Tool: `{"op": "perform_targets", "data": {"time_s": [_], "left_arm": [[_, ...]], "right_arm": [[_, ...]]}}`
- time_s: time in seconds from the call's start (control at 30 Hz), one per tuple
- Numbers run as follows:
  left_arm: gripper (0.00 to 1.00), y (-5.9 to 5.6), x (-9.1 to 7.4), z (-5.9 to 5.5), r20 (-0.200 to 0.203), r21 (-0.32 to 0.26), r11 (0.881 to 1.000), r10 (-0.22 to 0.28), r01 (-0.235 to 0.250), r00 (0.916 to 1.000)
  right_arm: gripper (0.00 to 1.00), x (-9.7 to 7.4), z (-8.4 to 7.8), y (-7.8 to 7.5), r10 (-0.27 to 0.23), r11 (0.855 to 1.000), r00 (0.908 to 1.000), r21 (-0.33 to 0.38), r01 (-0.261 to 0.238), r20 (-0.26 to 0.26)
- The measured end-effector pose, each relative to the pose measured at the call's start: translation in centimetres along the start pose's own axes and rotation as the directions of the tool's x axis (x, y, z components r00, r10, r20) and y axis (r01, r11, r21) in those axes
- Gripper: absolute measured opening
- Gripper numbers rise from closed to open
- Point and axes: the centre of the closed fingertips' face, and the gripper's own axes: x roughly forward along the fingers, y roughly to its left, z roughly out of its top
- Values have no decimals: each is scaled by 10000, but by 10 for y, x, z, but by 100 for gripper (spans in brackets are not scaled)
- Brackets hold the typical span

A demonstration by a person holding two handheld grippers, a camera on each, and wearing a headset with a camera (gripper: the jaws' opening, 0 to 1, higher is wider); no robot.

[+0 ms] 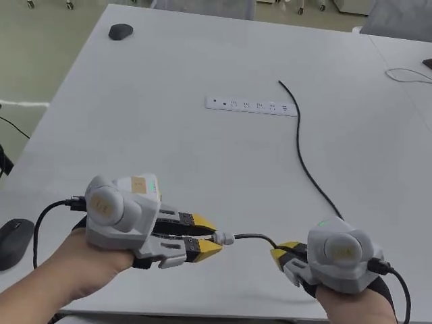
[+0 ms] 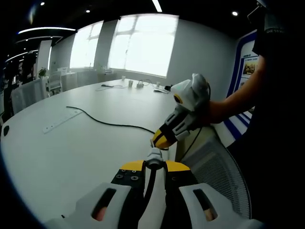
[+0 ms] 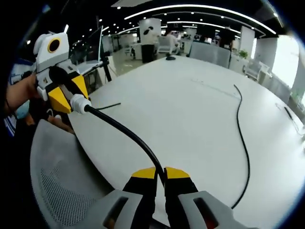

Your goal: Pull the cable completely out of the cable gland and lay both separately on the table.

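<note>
The small white cable gland is held just above the table's near edge, with my left gripper shut on it. A black cable leaves the gland, passes through my right gripper, which is shut on it close by, then trails away across the table. In the left gripper view the gland sits between the yellow tips, and the right gripper faces it. In the right gripper view the cable runs from my shut jaws to the gland in the left gripper.
A white power strip lies mid-table beside the cable's far end. One dark mouse rests at the far left corner, another by my left arm. A thin white cable lies far right. A grey mesh chair is below the table edge.
</note>
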Motion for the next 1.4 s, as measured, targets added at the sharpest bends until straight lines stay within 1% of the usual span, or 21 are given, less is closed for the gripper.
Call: {"op": "perform_targets", "data": {"time_s": [0.03, 0.07, 0.17, 0.23, 0.3, 0.47, 0.57, 0.67, 0.73, 0.83, 0.93, 0.97, 1.03, 1.1, 1.2, 1.23, 1.27, 1.3, 1.33, 1.37, 1.4], "left_arm": [[15, 0, 0, 0, -2, -3, 10000, 5, -5, 10000], [15, 1, 0, 0, 4, 5, 10000, 10, -10, 10000], [15, 1, 1, 0, 9, -10, 10000, 2, -2, 10000], [15, 2, 2, -1, 9, -73, 10000, 1, -1, 10000], [15, 1, 2, -2, 29, -129, 9999, -21, 21, 10000], [15, 2, 2, -3, 28, -145, 9999, -3, 3, 10000], [15, 4, 1, -3, 21, -150, 9999, 11, -10, 10000], [15, 4, 0, -3, -4, -145, 9999, 21, -21, 10000], [15, 5, -1, -3, 42, -180, 9998, 39, -38, 10000], [15, 6, -1, -3, 33, -197, 9998, 65, -64, 10000], [15, 7, -2, -2, 68, -253, 9996, 82, -80, 9999], [15, 8, -2, -2, 81, -243, 9997, 105, -103, 9999], [15, 9, -3, -1, 94, -275, 9996, 119, -116, 9999], [15, 10, -4, -1, 89, -262, 9996, 119, -117, 9999], [15, 11, -4, -2, 50, -263, 9996, 98, -96, 9999], [15, 11, -5, -3, 48, -278, 9996, 108, -106, 9999], [15, 11, -5, -2, 61, -278, 9996, 106, -104, 9999], [15, 11, -5, -2, 77, -271, 9996, 108, -105, 9999], [15, 11, -5, -2, 82, -294, 9995, 101, -98, 9999], [15, 12, -5, -2, 82, -310, 9995, 95, -92, 9999], [15, 11, -5, -2, 83, -304, 9995, 72, -69, 9999]], "right_arm": [[0, 1, -2, 1, 131, 9995, 9999, 276, -130, -36], [0, 2, -3, 0, 157, 9988, 9999, 463, -155, -32], [0, 3, -8, -3, 85, 9978, 9998, 662, -72, -196], [0, 5, -10, -4, 160, 9945, 9997, 1034, -140, -189], [0, 5, -10, -3, 170, 9941, 9996, 1079, -146, -218], [0, 3, -9, -1, 170, 9975, 9997, 687, -159, -151], [0, 3, -9, -1, 210, 9979, 9997, 617, -200, -157], [1, 2, -8, 0, 199, 9987, 9998, 479, -195, -76], [1, 1, -6, 1, 182, 9995, 9998, 271, -184, 81], [2, 0, -5, 2, 242, 9996, 9997, 127, -243, 81], [3, -6, 0, 6, 282, 9995, 9994, -152, -279, 191], [3, -9, 2, 8, 292, 9991, 9994, -312, -286, 189], [6, -14, 9, 10, 298, 9972, 9988, -702, -271, 382], [11, -20, 18, 16, 454, 9933, 9976, -1090, -394, 529], [14, -26, 34, 24, 583, 9858, 9954, -1616, -455, 754], [15, -27, 40, 29, 712, 9812, 9940, -1851, -549, 828], [15, -28, 47, 34, 805, 9726, 9928, -2250, -586, 891], [16, -29, 50, 39, 879, 9663, 9922, -2495, -634, 880], [16, -29, 57, 47, 1046, 9534, 9904, -2925, -739, 906], [17, -29, 60, 52, 1145, 9428, 9891, -3238, -789, 921], [17, -28, 64, 58, 1150, 9250, 9898, -3722, -757, 846]]}}
